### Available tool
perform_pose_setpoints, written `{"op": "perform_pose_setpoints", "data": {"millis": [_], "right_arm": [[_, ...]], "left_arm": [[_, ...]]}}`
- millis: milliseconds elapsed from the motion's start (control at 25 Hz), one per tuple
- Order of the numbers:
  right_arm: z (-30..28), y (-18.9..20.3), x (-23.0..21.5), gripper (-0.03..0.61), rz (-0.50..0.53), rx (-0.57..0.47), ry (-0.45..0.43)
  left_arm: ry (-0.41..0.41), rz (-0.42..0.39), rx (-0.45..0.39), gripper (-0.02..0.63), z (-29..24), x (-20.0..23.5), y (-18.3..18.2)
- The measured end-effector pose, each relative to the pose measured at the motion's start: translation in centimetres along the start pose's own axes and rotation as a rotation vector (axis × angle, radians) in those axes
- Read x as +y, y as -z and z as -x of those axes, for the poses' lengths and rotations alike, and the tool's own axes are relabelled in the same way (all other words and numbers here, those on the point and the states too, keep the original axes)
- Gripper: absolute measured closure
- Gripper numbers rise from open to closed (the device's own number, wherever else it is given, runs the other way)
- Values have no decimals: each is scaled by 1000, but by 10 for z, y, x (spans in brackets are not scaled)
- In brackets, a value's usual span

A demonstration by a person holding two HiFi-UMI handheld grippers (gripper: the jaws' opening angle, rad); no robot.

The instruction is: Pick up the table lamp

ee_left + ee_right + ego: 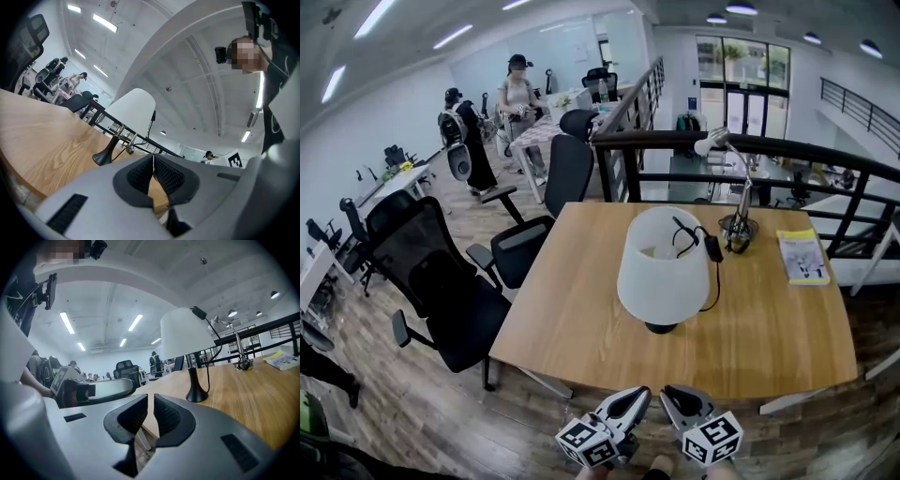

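Note:
A table lamp with a white shade [664, 265] and a black base [661, 327] stands on the wooden table [562, 319], its black cord running to the back. Both grippers hang side by side at the table's near edge, short of the lamp. My left gripper [639, 398] is shut with nothing in it, and so is my right gripper [671, 396]. The lamp shows ahead in the left gripper view [133, 108] and in the right gripper view [184, 333], apart from the jaws.
A small silver desk lamp [736, 187] and a yellow booklet [802, 255] sit at the table's back right. Black office chairs [441, 281] stand left of the table. A dark railing [750, 155] runs behind it. People stand far back left.

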State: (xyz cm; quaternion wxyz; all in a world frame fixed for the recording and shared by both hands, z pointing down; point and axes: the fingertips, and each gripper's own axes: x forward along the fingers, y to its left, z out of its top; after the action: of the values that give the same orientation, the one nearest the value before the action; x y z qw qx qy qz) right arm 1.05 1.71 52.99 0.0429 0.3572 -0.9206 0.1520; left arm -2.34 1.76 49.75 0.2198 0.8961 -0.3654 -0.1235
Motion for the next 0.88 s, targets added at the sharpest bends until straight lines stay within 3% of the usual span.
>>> {"op": "perform_pose_setpoints", "data": {"millis": [600,880], "right_arm": [[-11,12,-32,526,-50,-4,-7],[-24,10,-52,526,-42,-6,7]], "left_arm": [[51,48,17,601,-39,5,13],[87,100,-30,600,-61,23,1]]}}
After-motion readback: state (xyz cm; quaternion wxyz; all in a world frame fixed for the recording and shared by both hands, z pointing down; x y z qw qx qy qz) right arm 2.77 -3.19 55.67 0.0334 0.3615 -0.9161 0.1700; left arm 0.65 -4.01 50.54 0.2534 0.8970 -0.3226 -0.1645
